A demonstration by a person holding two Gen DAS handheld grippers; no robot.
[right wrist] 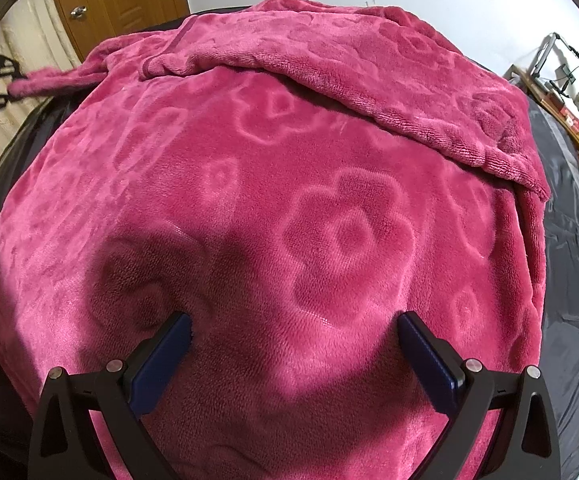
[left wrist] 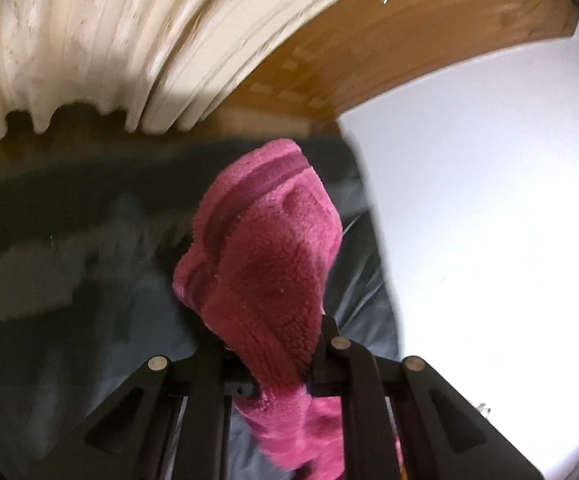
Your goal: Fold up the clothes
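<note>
1. Dark sheet: bedding under everything, showing to the right of the right gripper and beneath the left one.
2. Pink fleece garment: embossed with flowers, spread flat directly ahead of and below the right gripper; its far edge is turned back over itself as one flap. Judged partly folded; further folds appear to remain.
3. Right gripper: fingers spread wide, holding nothing, poised just above the fleece.
4. Left gripper: clamped on a bunched piece of the fleece, which rises ahead of it, lifted clear of the sheet.
</note>
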